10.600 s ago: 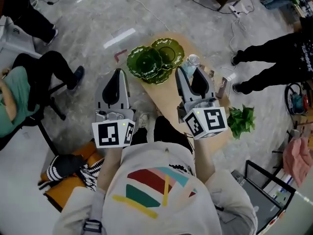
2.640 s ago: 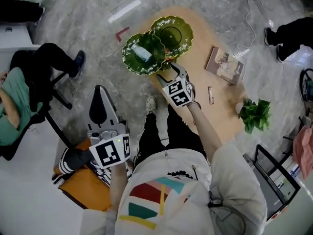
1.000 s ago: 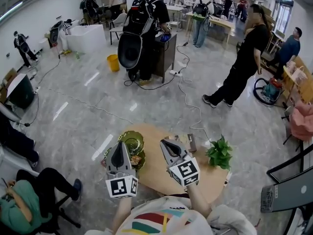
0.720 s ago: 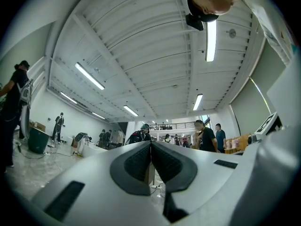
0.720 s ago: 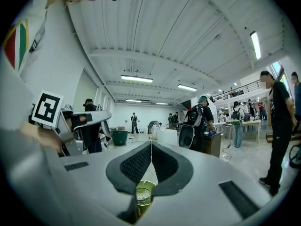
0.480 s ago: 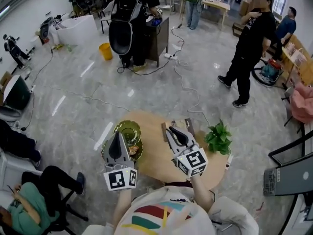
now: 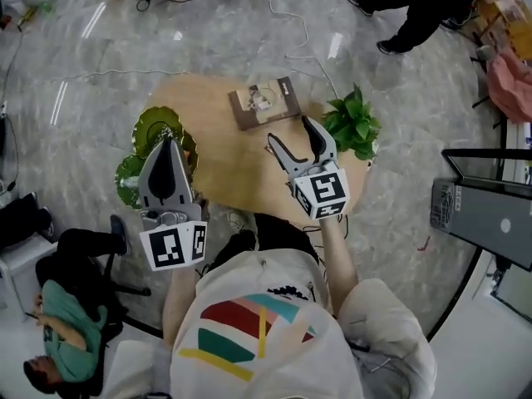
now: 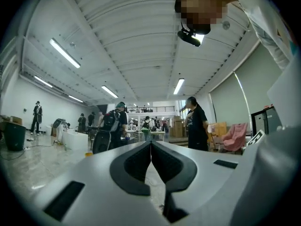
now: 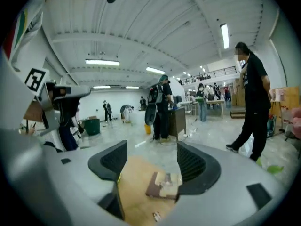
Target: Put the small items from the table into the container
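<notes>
— Why's R gripper (image 7: 289,133) out over the table (image 7: 224,169)?
— Jaws opening, empty, prob. lining up small scrap (image 9: 155,216) near book (image 7: 264,102). L gripper (image 7: 166,144): jaws together, nothing held, over green dishes (image 7: 150,123).

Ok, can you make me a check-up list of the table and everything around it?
Surface: oval wooden table, mostly bare.
Job's things: green glass dishes at the table's left edge, contents unclear; one small scrap on the wood near the right gripper.
Clutter: book lying flat; leafy plant at the right edge.
Grippers: left gripper shut and empty, above the dishes; right gripper opening, nothing between its jaws, pointing toward the book.
Cables: one cable on the floor beyond the table.
Surroundings: grey marble floor; seated person; standing person.
</notes>
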Available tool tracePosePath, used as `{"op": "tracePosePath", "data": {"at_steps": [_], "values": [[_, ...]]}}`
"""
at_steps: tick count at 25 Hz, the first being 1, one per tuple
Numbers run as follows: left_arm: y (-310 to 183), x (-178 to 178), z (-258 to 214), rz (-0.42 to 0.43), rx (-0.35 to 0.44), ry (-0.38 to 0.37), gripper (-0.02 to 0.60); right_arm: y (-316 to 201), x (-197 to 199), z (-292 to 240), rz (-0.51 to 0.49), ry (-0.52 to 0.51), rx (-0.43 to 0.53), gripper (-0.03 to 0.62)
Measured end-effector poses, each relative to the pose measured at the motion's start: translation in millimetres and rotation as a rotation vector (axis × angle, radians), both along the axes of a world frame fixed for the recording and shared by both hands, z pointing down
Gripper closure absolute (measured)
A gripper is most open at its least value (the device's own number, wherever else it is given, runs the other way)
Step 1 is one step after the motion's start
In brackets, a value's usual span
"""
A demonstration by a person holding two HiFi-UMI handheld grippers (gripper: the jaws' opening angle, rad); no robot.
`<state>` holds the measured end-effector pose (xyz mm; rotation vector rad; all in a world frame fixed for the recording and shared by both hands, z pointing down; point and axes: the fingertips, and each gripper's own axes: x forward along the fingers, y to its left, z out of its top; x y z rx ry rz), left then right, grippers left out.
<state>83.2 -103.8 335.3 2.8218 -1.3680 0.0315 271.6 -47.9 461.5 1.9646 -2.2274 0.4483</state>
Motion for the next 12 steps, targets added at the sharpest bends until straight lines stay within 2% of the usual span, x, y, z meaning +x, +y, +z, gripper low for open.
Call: {"op": "tracePosePath", "data": {"at_steps": [4,8,12], "values": [[-24.5,47.5,53.9,0.066,-0.077,-0.041,0.573,-15.0,26.0,121.6,-0.064,0.054,-0.223,0.260],[-32.6,89.1,108.6,0.158,-0.133,-0.080,0.574,-10.2,24.8,234.4,-0.183,0.086,-0.403,0.260],[-38.1,105.7,158.7,0.203,-0.213,-0.114,0.573,12.6,11.3,344.8,-0.298,0.252,-0.573,0.260]]}}
